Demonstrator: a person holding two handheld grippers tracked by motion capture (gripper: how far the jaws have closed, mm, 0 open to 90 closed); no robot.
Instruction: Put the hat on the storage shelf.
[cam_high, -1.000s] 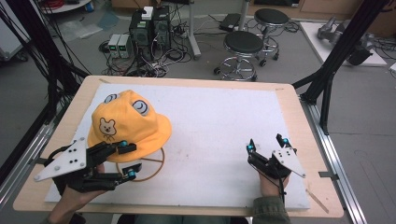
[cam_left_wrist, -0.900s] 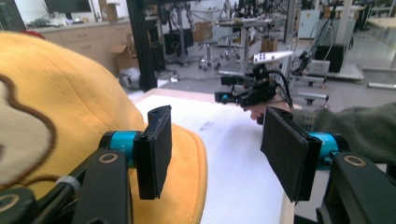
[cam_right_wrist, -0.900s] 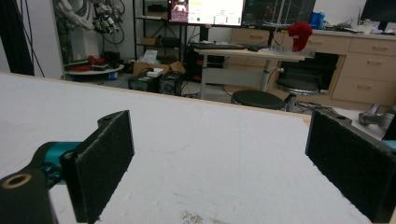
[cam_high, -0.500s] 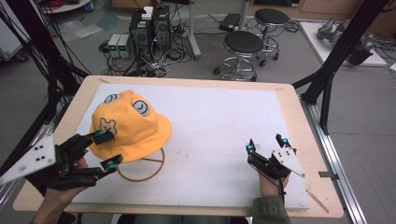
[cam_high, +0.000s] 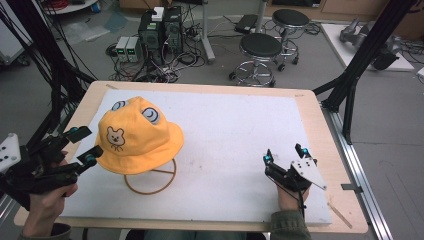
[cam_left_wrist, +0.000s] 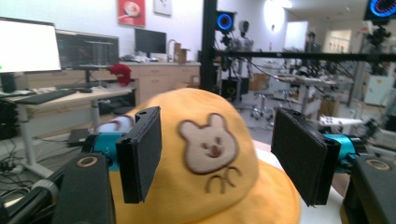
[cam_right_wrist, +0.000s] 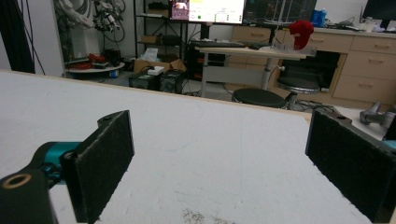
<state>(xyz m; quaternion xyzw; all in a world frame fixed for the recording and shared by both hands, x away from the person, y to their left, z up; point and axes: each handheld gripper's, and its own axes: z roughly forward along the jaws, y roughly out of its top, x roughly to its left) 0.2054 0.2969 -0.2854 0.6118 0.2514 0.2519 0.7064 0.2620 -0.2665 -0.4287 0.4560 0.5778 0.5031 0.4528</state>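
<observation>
High view: left tongs (cam_high: 83, 146) wide, empty.

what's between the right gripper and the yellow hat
Only bare white mat, in the high view; the right gripper rests open, far from the yellow hat on its wire stand.

high view: above, looking down | left gripper view: close on yellow hat (cam_left_wrist: 205, 168) – shared | right gripper view: low across white mat (cam_right_wrist: 196, 154)

The left claw (cam_left_wrist: 217, 161) has just been opening; its two black padded jaws stand wide apart, clear of the yellow fabric bucket hat (cam_left_wrist: 205, 186) framed between them. A brown bear face patch (cam_left_wrist: 208, 145) on the hat's crown faces the camera.
</observation>
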